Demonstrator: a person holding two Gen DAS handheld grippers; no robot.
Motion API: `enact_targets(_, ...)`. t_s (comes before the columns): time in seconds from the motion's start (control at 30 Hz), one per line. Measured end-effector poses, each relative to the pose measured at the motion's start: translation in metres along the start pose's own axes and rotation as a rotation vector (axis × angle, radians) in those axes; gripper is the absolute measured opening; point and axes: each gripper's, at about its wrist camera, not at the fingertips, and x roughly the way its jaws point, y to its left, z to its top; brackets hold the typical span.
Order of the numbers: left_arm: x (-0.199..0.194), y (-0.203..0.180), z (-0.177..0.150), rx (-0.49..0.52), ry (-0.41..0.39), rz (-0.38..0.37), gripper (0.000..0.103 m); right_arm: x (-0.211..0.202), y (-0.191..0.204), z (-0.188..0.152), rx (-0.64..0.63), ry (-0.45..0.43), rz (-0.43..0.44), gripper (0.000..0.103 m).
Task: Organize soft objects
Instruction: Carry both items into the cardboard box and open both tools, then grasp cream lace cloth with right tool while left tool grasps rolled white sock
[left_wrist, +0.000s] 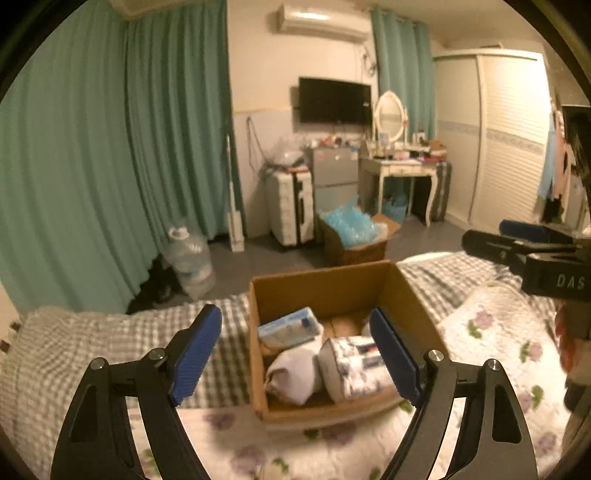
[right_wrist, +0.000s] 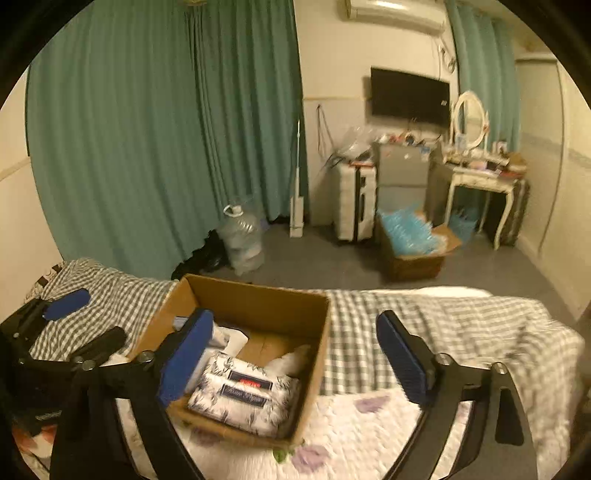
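Observation:
An open cardboard box (left_wrist: 317, 288) stands on the bed and holds soft packs: a white patterned tissue pack (left_wrist: 354, 365), a grey-white cloth bundle (left_wrist: 291, 373) and a blue-white pack (left_wrist: 288, 328). My left gripper (left_wrist: 295, 354) is open and empty, hovering above the box's near side. In the right wrist view the box (right_wrist: 258, 299) sits left of centre with the patterned pack (right_wrist: 247, 395) inside. My right gripper (right_wrist: 295, 358) is open and empty over the box's right wall. The left gripper (right_wrist: 74, 317) shows at the left edge there, and the right gripper (left_wrist: 517, 240) shows at the right edge of the left wrist view.
The bed has a grey checked blanket (left_wrist: 110, 339) and a white floral quilt (left_wrist: 498, 343). Beyond it on the floor stand a water jug (left_wrist: 190, 258), a box of blue plastic (left_wrist: 354, 236), a suitcase (left_wrist: 290, 206) and a dressing table (left_wrist: 402, 173). Green curtains (left_wrist: 110, 147) hang on the left.

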Motion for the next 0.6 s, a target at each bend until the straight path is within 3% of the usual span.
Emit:
enact_targets(0.2,-0.083,-0.002,-0.004,0.025,-0.071,0.000,0.084,-0.095,0.028,0.006,-0.084,-0.058,-0.024,0.098)
enact_targets(0.33,-0.113,0.000,-0.019,0.014,-0.091,0.001,0.084,-0.130,0.046,-0.006,-0.109,-0.061,-0.024,0.098)
enact_targets(0.5,-0.125,0.005,-0.051,-0.026,-0.107,0.052,0.084,-0.143,0.066,-0.044,-0.145,-0.034,-0.002,0.098)
enact_targets(0.6,-0.114,0.013,-0.072,-0.066,-0.062,0.025,0.084,-0.129,0.076,-0.077,-0.150,0.024,0.018,0.098)
